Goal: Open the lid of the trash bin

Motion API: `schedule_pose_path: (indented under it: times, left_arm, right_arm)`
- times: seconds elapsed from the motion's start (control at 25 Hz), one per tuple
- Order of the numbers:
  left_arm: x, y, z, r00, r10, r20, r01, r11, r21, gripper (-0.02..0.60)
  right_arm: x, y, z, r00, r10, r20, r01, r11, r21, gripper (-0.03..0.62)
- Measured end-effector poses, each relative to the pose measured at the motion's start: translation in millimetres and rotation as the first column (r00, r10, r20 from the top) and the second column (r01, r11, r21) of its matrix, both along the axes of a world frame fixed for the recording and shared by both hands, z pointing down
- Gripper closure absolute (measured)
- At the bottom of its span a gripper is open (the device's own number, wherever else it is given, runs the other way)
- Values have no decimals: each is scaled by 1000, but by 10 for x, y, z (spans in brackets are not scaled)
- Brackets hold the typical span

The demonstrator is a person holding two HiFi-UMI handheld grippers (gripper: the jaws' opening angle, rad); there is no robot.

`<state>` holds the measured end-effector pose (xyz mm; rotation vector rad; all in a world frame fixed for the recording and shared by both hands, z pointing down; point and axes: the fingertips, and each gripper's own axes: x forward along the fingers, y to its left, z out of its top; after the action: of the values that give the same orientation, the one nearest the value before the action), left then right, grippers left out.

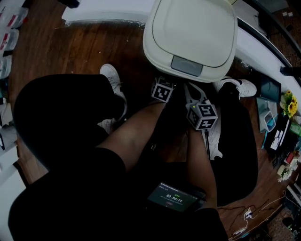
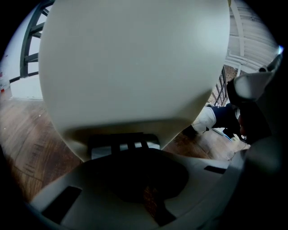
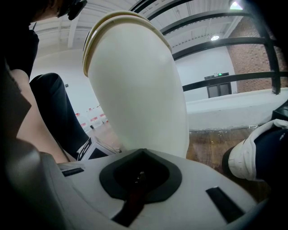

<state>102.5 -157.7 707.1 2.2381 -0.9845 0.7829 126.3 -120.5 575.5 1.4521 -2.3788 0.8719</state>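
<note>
The bin [image 1: 190,33] is cream, smooth and rounded, standing on the dark wood floor [image 1: 70,47] by the floor's far edge, against a white ledge [image 1: 101,14]. Its lid [image 1: 200,21] lies shut, with a flat grey latch [image 1: 186,65] at the front rim. A person crouches before it, one white shoe [image 1: 112,77] on each side of its front. Both forearms reach forward and down, side by side. The left gripper [image 2: 135,155] points at the bin's front wall just under the latch, jaws together on nothing. The right gripper [image 3: 140,157] is beside it, low against the bin's curved side, its jaws likewise closed and empty.
</note>
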Motion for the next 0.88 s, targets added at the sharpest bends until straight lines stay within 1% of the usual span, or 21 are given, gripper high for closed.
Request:
schedule_pose_path:
  times: [0.12, 0.28, 0.36, 0.44, 0.52, 0.6, 0.68, 0.8, 0.88]
  left_arm:
    - [23, 14, -26, 1000, 2, -6, -2, 1000, -7, 551]
    - [13, 9, -78, 999, 37, 13, -37, 999, 19, 551]
    - [38, 54, -186, 998, 61, -23, -60, 998, 29, 549]
    - [47, 145, -332, 993, 77, -86, -74, 996, 46, 549]
    - [9, 251, -449, 987, 89, -133, -81, 994, 68, 549]
    - [-54, 350, -586, 980, 97, -175, -84, 993, 83, 549]
    - [-119, 437, -761, 974, 116, -194, -98, 990, 100, 549]
    - [-224, 538, -1130, 968, 159, -193, -131, 980, 152, 549]
    - [-310, 588, -1446, 967, 153, -203, -115, 976, 188, 549]
  right_arm:
    - [6, 4, -5, 1000, 1, -1, -1, 1000, 0, 566]
    - [-27, 11, -46, 1000, -16, -6, 16, 1000, 10, 566]
    - [-45, 28, -76, 1000, -25, 8, 25, 1000, 19, 566]
    - [-52, 61, -102, 999, -28, 29, 27, 999, 25, 566]
    - [-81, 97, -141, 998, -39, 44, 37, 999, 33, 565]
    - [-132, 142, -197, 997, -66, 39, 64, 997, 47, 565]
    - [-181, 204, -291, 995, -94, 25, 93, 994, 65, 566]
    - [-258, 297, -488, 993, -116, 18, 114, 989, 95, 566]
    - [-303, 348, -657, 991, -134, 10, 132, 983, 126, 565]
